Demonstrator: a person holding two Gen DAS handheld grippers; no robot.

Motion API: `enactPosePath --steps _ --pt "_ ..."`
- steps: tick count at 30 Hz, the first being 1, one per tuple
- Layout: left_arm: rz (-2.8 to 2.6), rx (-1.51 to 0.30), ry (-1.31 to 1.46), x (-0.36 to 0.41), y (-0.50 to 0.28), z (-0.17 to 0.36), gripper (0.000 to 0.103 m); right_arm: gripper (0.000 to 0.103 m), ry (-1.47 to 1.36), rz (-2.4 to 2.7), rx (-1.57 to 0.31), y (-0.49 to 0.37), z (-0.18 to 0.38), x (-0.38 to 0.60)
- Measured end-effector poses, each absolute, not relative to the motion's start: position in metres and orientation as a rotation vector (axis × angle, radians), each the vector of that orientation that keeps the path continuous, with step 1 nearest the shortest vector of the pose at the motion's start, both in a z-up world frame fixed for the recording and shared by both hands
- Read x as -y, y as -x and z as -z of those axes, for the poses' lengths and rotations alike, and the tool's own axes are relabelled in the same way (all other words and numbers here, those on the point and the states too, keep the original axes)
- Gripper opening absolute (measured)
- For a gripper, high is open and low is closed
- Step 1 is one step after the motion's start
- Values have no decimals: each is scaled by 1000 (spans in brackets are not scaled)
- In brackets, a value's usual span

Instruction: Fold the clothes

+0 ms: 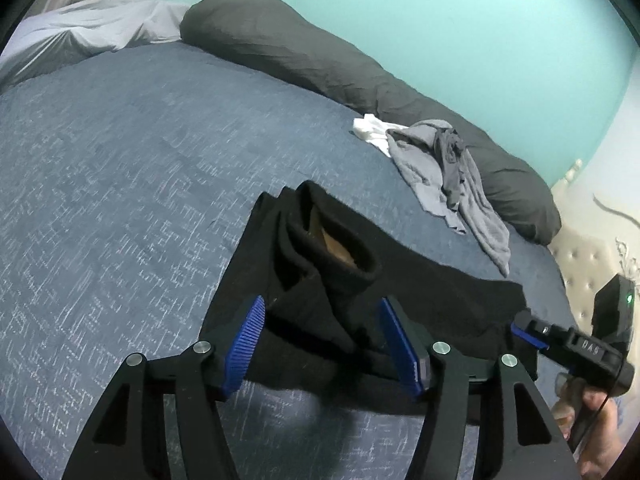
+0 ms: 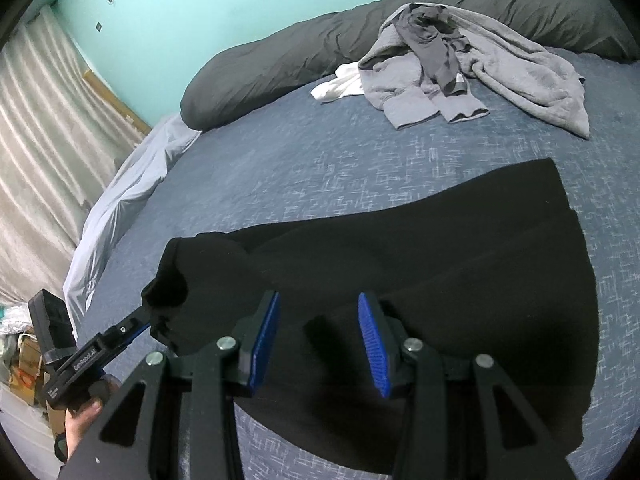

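A black garment (image 1: 440, 296) lies partly folded on the blue bedspread (image 1: 120, 168), its ribbed neck opening (image 1: 340, 248) turned up. My left gripper (image 1: 322, 340) is open, its blue pads straddling the bunched cloth below the neck. In the right wrist view the black garment (image 2: 460, 248) spreads wide and flat. My right gripper (image 2: 320, 340) is open just above its near edge. The left gripper (image 2: 148, 320) shows at the garment's left corner. The right gripper (image 1: 520, 326) shows at the garment's right edge, held by a hand (image 1: 596, 432).
A pile of grey clothes (image 2: 460, 72) and a white garment (image 2: 340, 84) lie at the far side, against a long dark grey pillow (image 2: 280, 60). A pale sheet (image 2: 120, 200) hangs off the bed's left edge. Curtain (image 2: 40, 140) and boxes (image 2: 24, 360) stand beyond.
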State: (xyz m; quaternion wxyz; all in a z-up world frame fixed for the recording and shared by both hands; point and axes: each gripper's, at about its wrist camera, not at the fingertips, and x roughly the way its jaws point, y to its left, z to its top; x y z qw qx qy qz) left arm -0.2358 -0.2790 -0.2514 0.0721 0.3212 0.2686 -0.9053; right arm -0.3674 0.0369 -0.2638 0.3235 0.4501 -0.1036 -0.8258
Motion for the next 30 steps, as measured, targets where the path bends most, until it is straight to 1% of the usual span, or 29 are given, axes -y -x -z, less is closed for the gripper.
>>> enactPosePath --steps 3,6,7,9,10,11,12,17,20,24,26,28,29,30 --pt "2721 -792 -960 282 239 252 64 41 -1192 2159 273 368 266 -39" --pt "2701 -820 -943 290 239 255 62 41 -1190 2155 281 367 266 -42" --pt "2698 -831 -935 292 238 255 59 41 -1190 2155 279 367 267 -43" --pt "2692 -851 -918 296 236 255 40 41 -1192 2159 274 368 269 -44" --pt "2691 -856 -915 298 236 255 37 41 -1193 2162 272 369 270 -45" --pt "2697 -850 -930 297 237 256 29 41 -1196 2164 273 370 270 -46" --pt "2697 -846 -940 295 238 257 23 41 -1198 2167 280 371 271 -48" --pt "2661 -852 -967 295 237 265 20 41 -1203 2181 300 373 272 -58" --pt "2640 -897 -974 299 235 267 20 41 -1204 2199 304 376 271 -67" --pt "2673 -850 -912 295 233 250 20 41 -1206 2223 309 379 270 -78" --pt "2698 -835 -886 292 232 243 22 41 -1207 2235 311 381 270 -84" --pt "2721 -836 -875 290 233 241 35 42 -1215 2250 316 383 271 -92" --pt "2729 -837 -871 289 233 241 50 44 -1218 2261 318 384 271 -96" --pt "2731 -835 -876 288 234 242 59 46 -1220 2274 320 385 271 -99"
